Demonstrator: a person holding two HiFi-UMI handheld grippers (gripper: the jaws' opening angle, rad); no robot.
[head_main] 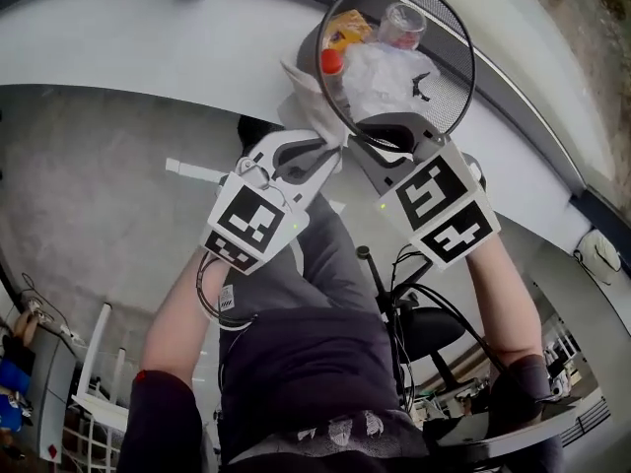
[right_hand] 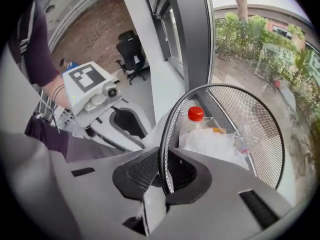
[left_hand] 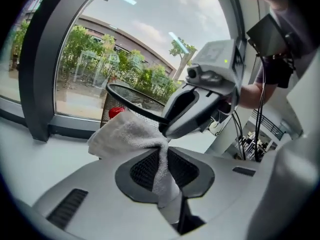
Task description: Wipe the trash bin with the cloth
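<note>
The bin [head_main: 446,92] stands on the white sill [head_main: 148,37] by the window, with trash in it. My right gripper [right_hand: 162,171] is closed narrow on its rim, the wire caught between the jaws. My left gripper [left_hand: 165,174] pinches the cloth [left_hand: 127,134], which lies against the bin's outer side, near the right gripper. A red-capped bottle [right_hand: 195,115] sits inside.

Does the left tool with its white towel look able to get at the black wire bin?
Probably yes: the white terry cloth in the left tool seems to lie against the black mesh trash bin's outer wall, and the right tool grips its rim alongside.
</note>
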